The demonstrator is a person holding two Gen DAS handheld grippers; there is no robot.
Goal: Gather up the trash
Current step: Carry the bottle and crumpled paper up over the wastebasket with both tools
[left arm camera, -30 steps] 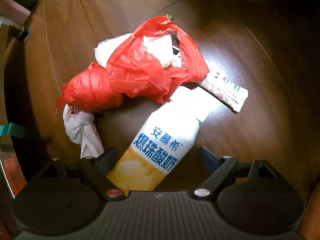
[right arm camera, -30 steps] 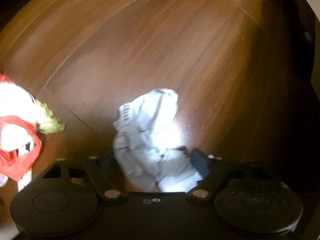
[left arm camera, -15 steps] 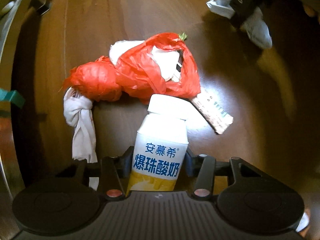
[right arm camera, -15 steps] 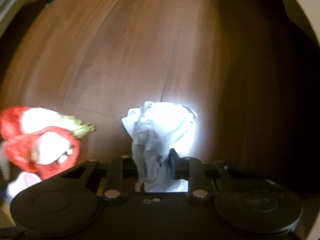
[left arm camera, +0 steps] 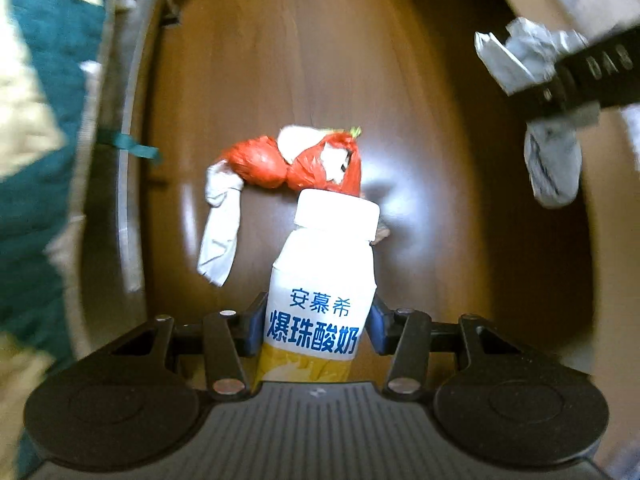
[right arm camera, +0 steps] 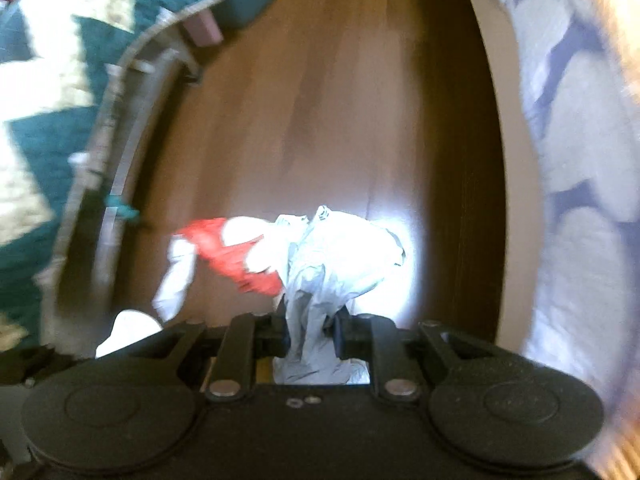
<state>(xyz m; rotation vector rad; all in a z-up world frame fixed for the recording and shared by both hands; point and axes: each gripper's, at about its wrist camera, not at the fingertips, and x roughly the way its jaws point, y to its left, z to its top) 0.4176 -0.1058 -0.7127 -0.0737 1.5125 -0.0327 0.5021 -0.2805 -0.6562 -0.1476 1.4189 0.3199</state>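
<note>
Your left gripper (left arm camera: pixel 316 330) has its jaws clamped on the yoghurt bottle (left arm camera: pixel 324 280), one blue pad on each side of the label, the white cap pointing away from you and lifted clear of the wooden floor (left arm camera: pixel 280 60). Beyond the cap, past the jaws, the red plastic bag (left arm camera: pixel 280 162) lies on the floor with a knotted white tissue (left arm camera: pixel 220 224) trailing from its left end.

Your right gripper (right arm camera: pixel 310 332) has its jaws narrowed onto the crumpled grey wrapper (right arm camera: pixel 340 252), which bunches out ahead of them and hangs out behind them as well.

Only the left wrist view shows both loads at once: up at its right edge you see the right gripper's black fingers (left arm camera: pixel 580 76) from the side, the grey wrapper sticking out above and below them. Only the right wrist view, blurred, shows the patterned pale bedding (right arm camera: pixel 580 160) far to the right of the jaws. Both views catch the green and cream quilt (right arm camera: pixel 48 80) well to the left.
</note>
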